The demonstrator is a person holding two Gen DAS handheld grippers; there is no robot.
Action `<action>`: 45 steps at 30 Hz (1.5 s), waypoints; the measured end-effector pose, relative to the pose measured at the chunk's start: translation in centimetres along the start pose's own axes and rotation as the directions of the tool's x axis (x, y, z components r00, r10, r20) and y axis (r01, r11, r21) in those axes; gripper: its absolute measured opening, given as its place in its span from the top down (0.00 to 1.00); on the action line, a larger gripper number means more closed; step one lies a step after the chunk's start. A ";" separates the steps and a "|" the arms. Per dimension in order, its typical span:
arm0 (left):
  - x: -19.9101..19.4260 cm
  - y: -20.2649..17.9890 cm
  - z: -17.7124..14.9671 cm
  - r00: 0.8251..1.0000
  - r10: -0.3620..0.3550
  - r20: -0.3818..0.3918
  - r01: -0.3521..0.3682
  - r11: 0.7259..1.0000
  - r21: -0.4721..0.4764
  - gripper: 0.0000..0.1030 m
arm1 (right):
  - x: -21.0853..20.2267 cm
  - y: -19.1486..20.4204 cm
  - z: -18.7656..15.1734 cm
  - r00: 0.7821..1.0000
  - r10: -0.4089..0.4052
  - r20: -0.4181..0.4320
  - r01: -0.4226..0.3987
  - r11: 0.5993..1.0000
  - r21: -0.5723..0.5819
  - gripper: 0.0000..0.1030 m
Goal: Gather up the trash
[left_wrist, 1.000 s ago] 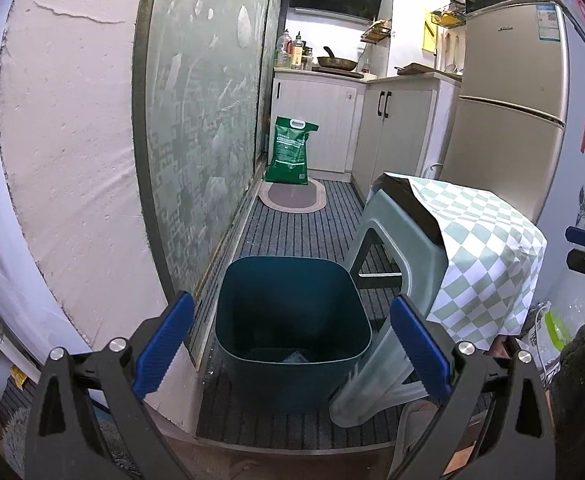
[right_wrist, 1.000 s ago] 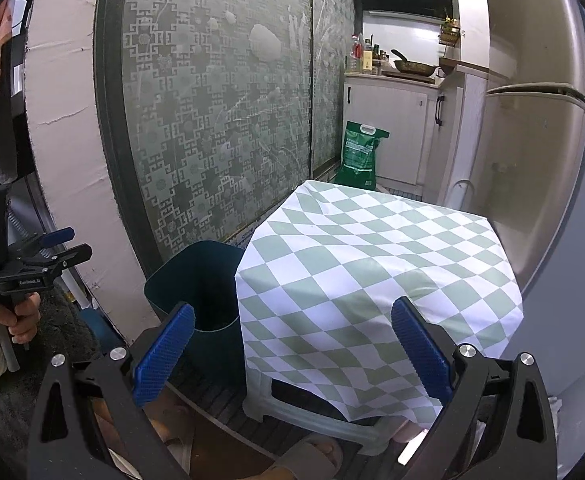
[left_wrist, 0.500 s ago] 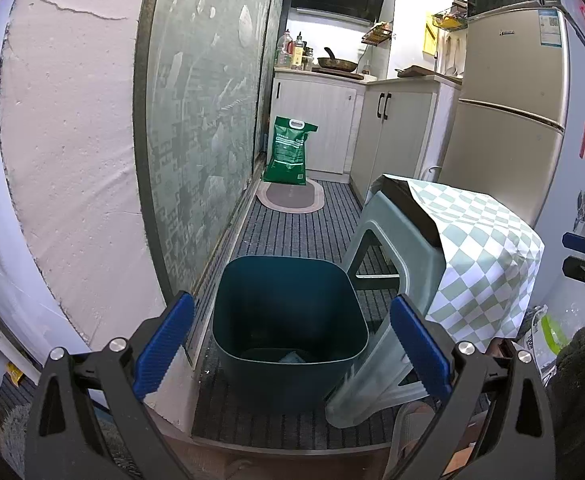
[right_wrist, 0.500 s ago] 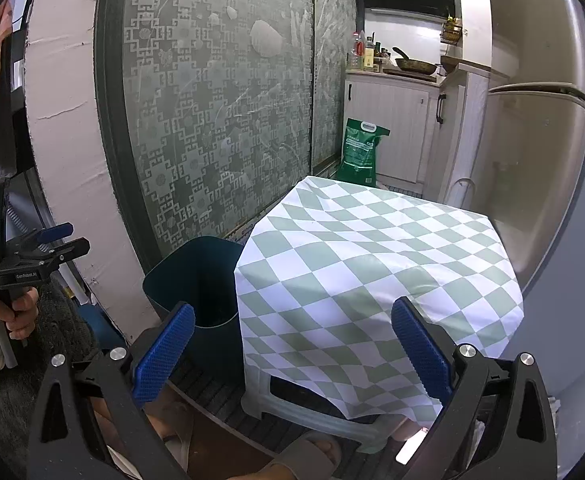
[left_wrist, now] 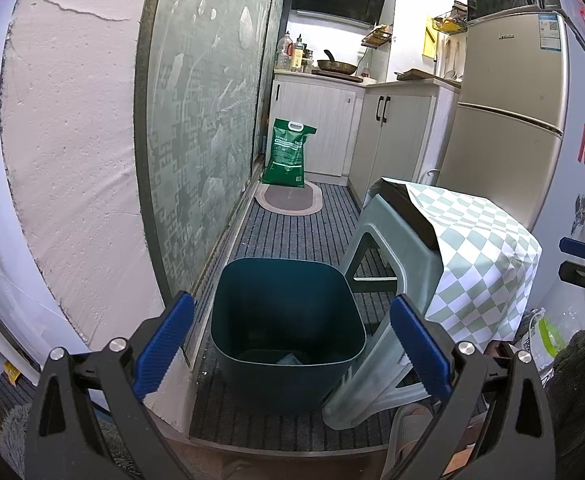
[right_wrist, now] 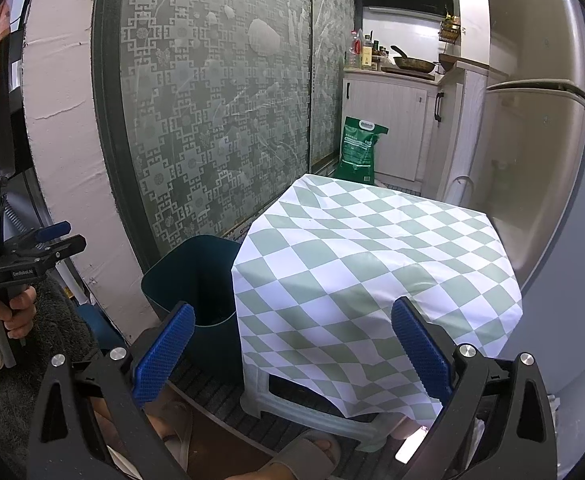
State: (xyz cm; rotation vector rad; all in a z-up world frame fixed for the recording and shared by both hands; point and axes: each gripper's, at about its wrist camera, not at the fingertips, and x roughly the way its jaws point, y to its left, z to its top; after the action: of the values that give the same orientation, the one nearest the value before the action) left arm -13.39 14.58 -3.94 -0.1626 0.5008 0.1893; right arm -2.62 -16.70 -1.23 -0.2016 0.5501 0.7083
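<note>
Dark teal trash bin (left_wrist: pixel 288 312) standing on the striped floor mat (left_wrist: pixel 292 236), touching a plastic stool (left_wrist: pixel 376 280) draped in a green-checked cloth (right_wrist: pixel 372 276); scraps are lying at its bottom. Left gripper (left_wrist: pixel 292 344) is hovering over the bin, jaws apart, empty. Right gripper (right_wrist: pixel 292 352) is facing the cloth, jaws apart, empty.

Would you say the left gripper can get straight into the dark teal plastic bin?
Probably yes: the left gripper hangs open above the dark teal plastic bin, whose mouth is uncovered.
</note>
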 end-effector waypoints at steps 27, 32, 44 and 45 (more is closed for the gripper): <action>0.0 0.0 0.0 1.000 -0.008 0.001 0.008 1.000 0.000 0.03 | 0.0 -0.2 -0.1 1.000 -0.001 -0.003 0.001 1.000 0.002 0.03; 0.0 0.0 -0.1 1.000 -0.009 0.001 0.009 1.000 0.002 0.03 | 0.0 -0.1 -0.1 1.000 -0.001 -0.003 0.001 1.000 0.001 0.03; 0.0 0.0 -0.1 1.000 -0.012 0.001 0.012 1.000 -0.001 0.03 | -0.1 -0.3 -0.5 1.000 -0.003 -0.004 0.003 1.000 0.002 0.03; 0.0 0.0 0.0 1.000 -0.011 0.000 0.011 1.000 0.000 0.03 | -0.1 -0.3 -0.6 1.000 -0.003 -0.005 0.003 1.000 0.002 0.03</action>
State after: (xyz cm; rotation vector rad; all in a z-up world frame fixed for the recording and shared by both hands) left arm -13.43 14.61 -3.97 -0.1649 0.4995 0.1788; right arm -2.72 -17.16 -1.64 -0.2028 0.5550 0.7045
